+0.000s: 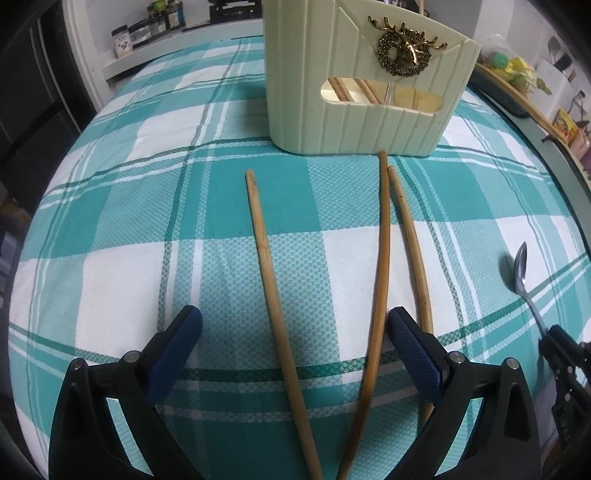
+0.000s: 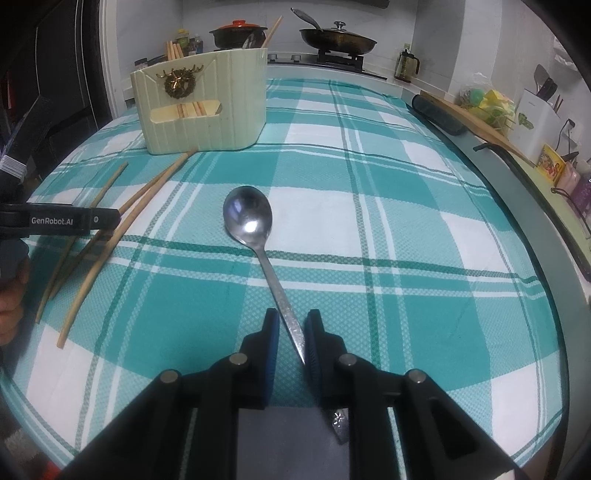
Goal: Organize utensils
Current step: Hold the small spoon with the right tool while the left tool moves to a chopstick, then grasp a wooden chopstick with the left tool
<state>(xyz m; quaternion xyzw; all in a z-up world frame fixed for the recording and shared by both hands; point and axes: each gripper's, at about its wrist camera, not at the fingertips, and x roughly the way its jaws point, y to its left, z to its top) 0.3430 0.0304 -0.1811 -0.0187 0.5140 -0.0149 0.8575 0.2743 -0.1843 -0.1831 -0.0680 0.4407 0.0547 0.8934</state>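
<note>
Setting: kitchen, with a counter [image 2: 369,177] covered by a teal-and-white checked cloth; a stove with a lidded pan [image 2: 338,38] and a pot [image 2: 238,33] stands past the far edge.
Left tool [image 1: 293,325]: jaws spread wide, low over the near part of the counter, gripping nothing.
Chopsticks: three lie loose on the cloth, pointing toward the far edge. The left chopstick [image 1: 269,266] and the middle chopstick [image 1: 380,258] run between the spread fingers; the right chopstick [image 1: 410,236] passes under the right finger [image 1: 406,336].
Holder [image 1: 332,74]: cream, ribbed, with a brass deer-head ornament, upright toward the far left of the counter, just beyond the chopstick tips; more chopsticks show through its front window.
Spoon [image 2: 248,218]: metal, lying mid-counter, bowl toward the far edge.
Right tool [image 2: 291,332]: nearly clenched around the spoon's handle, which slants between the pads; whether both pads press on it cannot be told.
</note>
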